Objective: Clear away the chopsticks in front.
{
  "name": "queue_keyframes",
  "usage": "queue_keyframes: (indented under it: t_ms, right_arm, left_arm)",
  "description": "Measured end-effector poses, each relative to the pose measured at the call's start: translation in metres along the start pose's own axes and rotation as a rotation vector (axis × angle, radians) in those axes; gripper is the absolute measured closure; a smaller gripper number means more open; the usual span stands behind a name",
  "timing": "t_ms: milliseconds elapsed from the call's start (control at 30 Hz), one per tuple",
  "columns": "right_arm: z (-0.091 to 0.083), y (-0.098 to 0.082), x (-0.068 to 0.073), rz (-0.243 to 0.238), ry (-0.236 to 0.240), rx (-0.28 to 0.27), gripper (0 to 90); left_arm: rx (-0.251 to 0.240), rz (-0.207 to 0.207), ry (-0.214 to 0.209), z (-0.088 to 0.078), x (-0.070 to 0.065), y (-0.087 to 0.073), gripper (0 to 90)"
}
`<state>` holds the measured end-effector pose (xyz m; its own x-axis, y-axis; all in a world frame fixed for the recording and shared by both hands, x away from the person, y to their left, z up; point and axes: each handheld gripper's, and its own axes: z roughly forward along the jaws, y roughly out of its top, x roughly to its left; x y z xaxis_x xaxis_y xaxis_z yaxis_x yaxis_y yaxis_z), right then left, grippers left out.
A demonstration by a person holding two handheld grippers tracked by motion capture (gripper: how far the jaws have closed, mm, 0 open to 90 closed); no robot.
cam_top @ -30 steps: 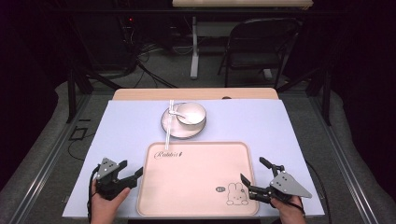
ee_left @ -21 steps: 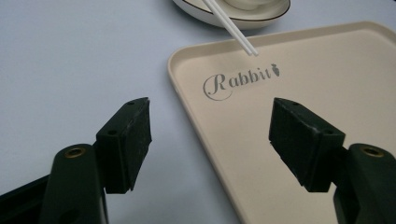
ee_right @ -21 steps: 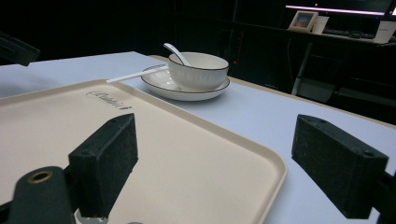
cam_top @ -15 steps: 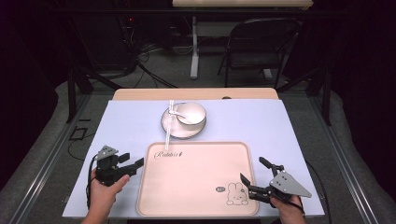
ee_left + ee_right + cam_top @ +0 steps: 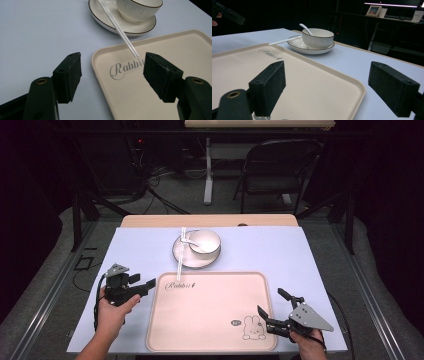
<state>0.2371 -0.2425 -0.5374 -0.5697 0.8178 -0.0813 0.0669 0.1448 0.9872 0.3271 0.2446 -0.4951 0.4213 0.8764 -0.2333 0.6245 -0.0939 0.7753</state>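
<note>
Spread wide and empty, the left gripper [image 5: 145, 284] is held at the lower left of the high view, just off the tray's [image 5: 210, 340] left edge, with the chopsticks' [image 5: 117, 26] tips seen between its jaws in the left gripper view. At the lower right, the right gripper [image 5: 272, 312] is likewise opened wide over the tray's right edge. The chopsticks are laid from the plate [image 5: 182, 257] down onto the tray's upper rim, while the bowl [image 5: 205, 242] with its spoon [image 5: 305, 28] is seated on the plate at centre frame.
</note>
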Motion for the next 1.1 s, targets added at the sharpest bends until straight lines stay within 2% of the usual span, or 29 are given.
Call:
queue_keyframes:
  t_ms: [67, 200, 333, 400, 433, 533, 700, 800, 833, 967, 1000, 1100]
  right_arm:
    - [0.000, 0.000, 0.000, 0.001, 0.000, 0.000, 14.0]
    - [-0.001, 0.000, -0.001, 0.001, -0.002, -0.001, 14.0]
    - [0.000, 0.000, 0.000, 0.000, -0.001, 0.002, 14.0]
    - [0.000, 0.000, 0.000, -0.001, -0.001, 0.003, 13.9]
    - [0.000, 0.000, 0.000, -0.001, -0.001, 0.003, 13.9]
    - [0.000, 0.000, -0.001, -0.004, -0.002, 0.005, 13.9]
    - [-0.001, 0.000, -0.001, -0.004, 0.001, 0.005, 13.9]
    - [0.000, 0.000, -0.001, -0.003, 0.001, 0.005, 14.0]
    - [0.000, 0.000, -0.001, -0.004, 0.003, 0.005, 14.0]
    - [0.000, 0.000, -0.001, -0.003, 0.003, 0.005, 14.0]
    - [0.000, 0.000, -0.001, -0.003, 0.004, 0.005, 13.9]
    - [0.000, 0.000, -0.001, -0.004, 0.005, 0.006, 13.9]
  left_arm:
    - [0.009, 0.000, -0.007, 0.001, 0.001, 0.002, 31.1]
    - [0.021, 0.010, 0.012, 0.004, 0.001, 0.010, 31.2]
    - [0.048, -0.010, 0.012, 0.008, 0.002, 0.016, 31.5]
    - [0.071, 0.003, -0.024, 0.012, 0.003, 0.022, 38.4]
    - [0.071, 0.003, -0.024, 0.012, 0.003, 0.022, 38.4]
    - [0.086, 0.008, -0.004, 0.018, 0.004, 0.028, 38.4]
    - [0.111, -0.028, 0.002, 0.028, 0.009, 0.040, 38.4]
    - [0.134, -0.007, 0.009, 0.034, 0.011, 0.049, 39.0]
    - [0.127, -0.010, 0.011, 0.036, 0.012, 0.052, 39.1]
    - [0.130, -0.055, -0.003, 0.040, 0.016, 0.062, 39.9]
    - [0.135, -0.064, -0.009, 0.042, 0.017, 0.065, 43.5]
    - [0.134, -0.080, -0.006, 0.043, 0.019, 0.071, 45.1]
